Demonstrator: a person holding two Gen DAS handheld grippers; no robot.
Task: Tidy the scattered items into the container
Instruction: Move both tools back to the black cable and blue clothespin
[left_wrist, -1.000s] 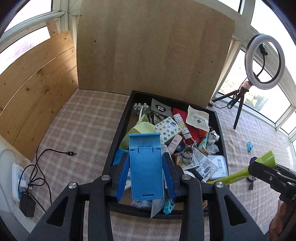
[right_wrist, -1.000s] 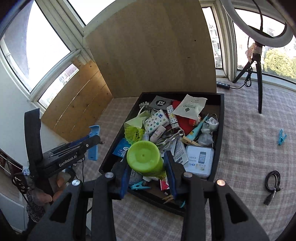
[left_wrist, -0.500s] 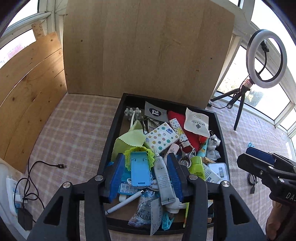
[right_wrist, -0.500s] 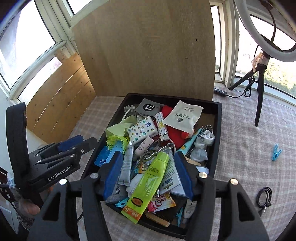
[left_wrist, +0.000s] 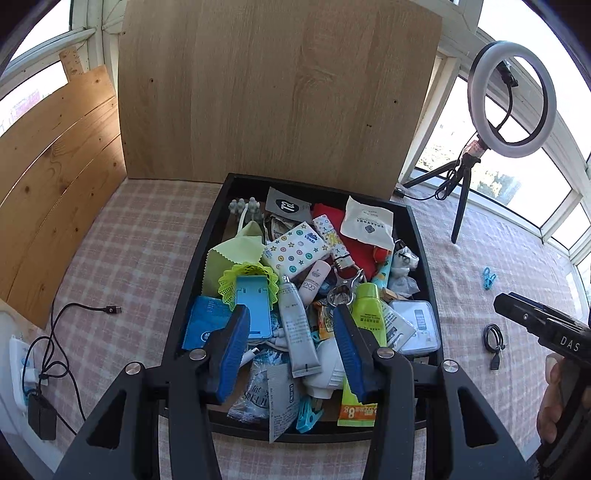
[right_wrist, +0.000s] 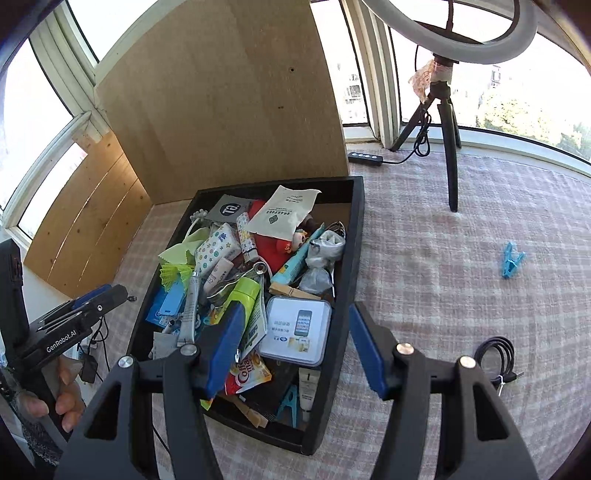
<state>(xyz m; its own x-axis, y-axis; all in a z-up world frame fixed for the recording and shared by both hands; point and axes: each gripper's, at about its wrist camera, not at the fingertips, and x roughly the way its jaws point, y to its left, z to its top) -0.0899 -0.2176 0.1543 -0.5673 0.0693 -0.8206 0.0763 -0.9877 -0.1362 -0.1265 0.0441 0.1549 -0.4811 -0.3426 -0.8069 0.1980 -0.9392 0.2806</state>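
Now both of our grippers are empty and spread wide above the black container (left_wrist: 413, 236). A second ago the left gripper (left_wrist: 291, 354) clamped the blue phone stand (left_wrist: 253, 310) and the right gripper (right_wrist: 295, 350) carried the green tube (right_wrist: 242, 295). Both things now lie inside the container, the stand on the yellow mesh puff (left_wrist: 247, 275) beside a grey tube (left_wrist: 295, 328), the green tube near the middle by a white tin (right_wrist: 295, 328). So that pair of drops looks finished, and we are free to fetch more.

What remains out on the checked surface (right_wrist: 461, 280), as far as we can see, lies on the right side: a blue clothes peg (right_wrist: 511, 260) well apart from the container, and a coiled black cable (right_wrist: 496, 354) just beside the right gripper's outer finger. A charging cable (left_wrist: 92, 308) trails on the left side toward a wall plug; we judge it part of the room and not a scattered thing, though we cannot be sure.

The right gripper has swung toward that side, which suits the coiled cable as the next pick. The container is heaped, so light packets near the near rim may slide out.
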